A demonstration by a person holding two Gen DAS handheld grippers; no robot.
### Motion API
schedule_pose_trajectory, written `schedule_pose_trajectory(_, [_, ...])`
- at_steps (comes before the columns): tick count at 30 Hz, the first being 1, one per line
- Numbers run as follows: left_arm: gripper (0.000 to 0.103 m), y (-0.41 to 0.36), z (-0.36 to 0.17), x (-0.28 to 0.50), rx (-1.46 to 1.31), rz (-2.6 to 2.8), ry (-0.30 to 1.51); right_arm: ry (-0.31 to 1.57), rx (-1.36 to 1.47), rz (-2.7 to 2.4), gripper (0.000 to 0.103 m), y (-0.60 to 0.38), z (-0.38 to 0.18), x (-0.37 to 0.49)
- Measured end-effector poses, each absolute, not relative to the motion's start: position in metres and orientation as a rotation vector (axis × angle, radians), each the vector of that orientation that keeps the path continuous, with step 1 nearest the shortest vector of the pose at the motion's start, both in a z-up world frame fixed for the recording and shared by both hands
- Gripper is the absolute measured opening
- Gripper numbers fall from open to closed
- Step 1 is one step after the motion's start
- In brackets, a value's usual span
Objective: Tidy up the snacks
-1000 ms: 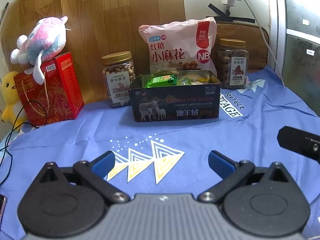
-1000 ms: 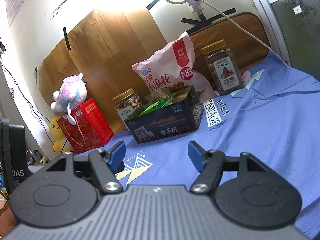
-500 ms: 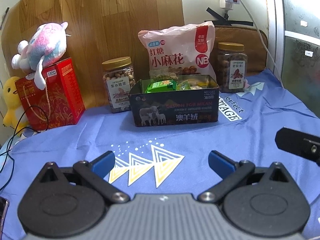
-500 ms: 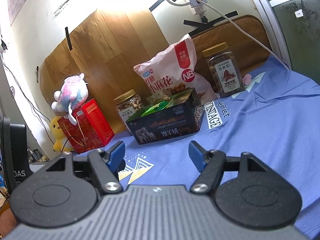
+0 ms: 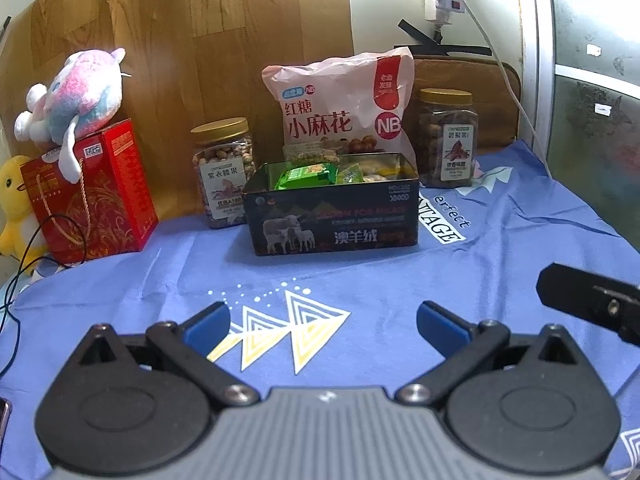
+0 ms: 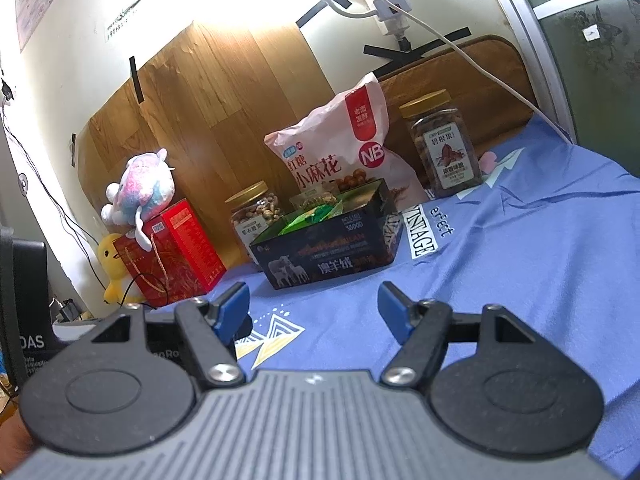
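Left gripper [image 5: 323, 322]: blue-padded fingers spread wide, nothing between them, held over the blue cloth [image 5: 500, 248] above its white-and-yellow triangle print [image 5: 288, 330]. Right gripper [image 6: 314, 306]: fingers likewise spread apart and empty, over the same cloth, to the right of the left one; its black body edge shows at the right margin of the left wrist view.

Task items sit at the far side of the cloth, against the wood-grain board [image 5: 200, 40].
- Dark tin box [image 5: 332, 216], lid off, upright. Front reads "澳羊绒", with a sheep picture and a faint line beginning "DESIGN FOR"; the rest is not legible. Inside: a green packet [image 5: 306, 176] and other small wrapped snacks, labels too small to read.
- Pink snack bag [image 5: 340, 104] standing just behind the tin: "红糖 小麻花", red "NB" disc.
- Left nut jar [image 5: 224, 172], gold lid, just beside the tin's left end; label unreadable at this size.
- Right nut jar [image 5: 449, 138], gold lid, behind the tin's right end; label reads "碧根果".

Cloth print right of the tin: "erfect" and "NTAGE", partly covered by the tin.

Left edge: red gift box [image 5: 92, 192] with cord handle, a pink-blue plush [image 5: 72, 96] on top, a yellow duck plush [image 5: 16, 204] beside it.

Bare cloth lies between both grippers and the tin front. The cloth's right edge falls off near the window frame [image 5: 536, 60].
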State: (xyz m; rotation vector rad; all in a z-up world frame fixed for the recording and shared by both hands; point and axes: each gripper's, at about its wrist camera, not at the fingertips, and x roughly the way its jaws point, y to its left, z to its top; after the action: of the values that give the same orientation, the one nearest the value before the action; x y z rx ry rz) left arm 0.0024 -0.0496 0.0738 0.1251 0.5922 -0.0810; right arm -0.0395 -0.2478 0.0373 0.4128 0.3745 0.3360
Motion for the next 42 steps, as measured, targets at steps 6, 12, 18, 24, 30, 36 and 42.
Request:
schedule_pose_trajectory(6, [0.103,-0.049,0.070,0.000,0.096,-0.113,0.589,0.383,0.412,0.314,0.074,-0.251,0.036,-0.043])
schedule_pose_trajectory(12, [0.103,-0.052,0.064,-0.003,0.094,-0.124,0.577,0.402,0.387,0.288,0.076,-0.251,0.030,-0.047])
schedule_pose_trajectory(18, [0.103,-0.052,0.067,-0.009,0.102,-0.110,0.545,0.393,0.400,0.275,0.082,-0.255,0.030,-0.050])
schedule_pose_trajectory(24, [0.103,-0.049,0.068,-0.008,0.091,-0.089,0.577,0.383,0.394,0.285,0.083,-0.255,0.033,-0.054])
schedule_pose_trajectory(30, [0.103,-0.044,0.067,-0.009,0.094,-0.048,0.603,0.381,0.385,0.306,0.083,-0.252,0.034,-0.055])
schedule_pose_trajectory(36, [0.103,-0.044,0.067,-0.007,0.095,-0.036,0.621,0.383,0.382,0.320,0.083,-0.248,0.033,-0.056])
schedule_pose_trajectory(42, [0.103,-0.043,0.065,-0.004,0.094,-0.039,0.650,0.382,0.389,0.316,0.083,-0.249,0.032,-0.057])
